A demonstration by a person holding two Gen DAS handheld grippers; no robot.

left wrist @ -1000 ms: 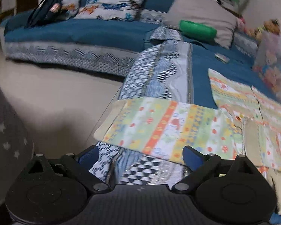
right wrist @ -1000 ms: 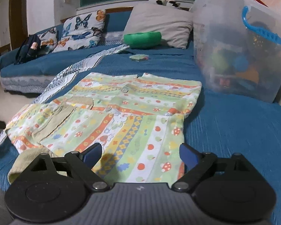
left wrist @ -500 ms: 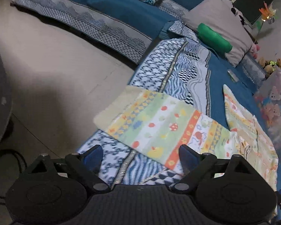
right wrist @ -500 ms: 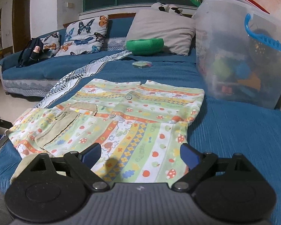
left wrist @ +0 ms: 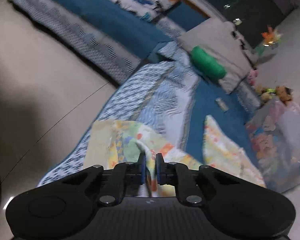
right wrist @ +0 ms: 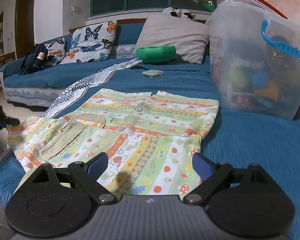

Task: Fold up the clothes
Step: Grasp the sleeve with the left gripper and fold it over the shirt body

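Pinching the sleeve (left wrist: 118,140) of the striped shirt (right wrist: 142,132) spread on the blue sofa (right wrist: 260,140), the left tool (left wrist: 150,167) is clamped on cloth; the right tool (right wrist: 150,165) hovers apart. The thin fold could slip out mid-fold

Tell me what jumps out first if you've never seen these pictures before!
The bright patterned shirt, spread flat on the blue sofa cover, grabs the eye first. The left hand-held gripper has pinched its sleeve into a raised fold, while the right hand-held gripper waits open over the shirt's near hem. A big clear toy box with a blue handle stands right of the shirt.
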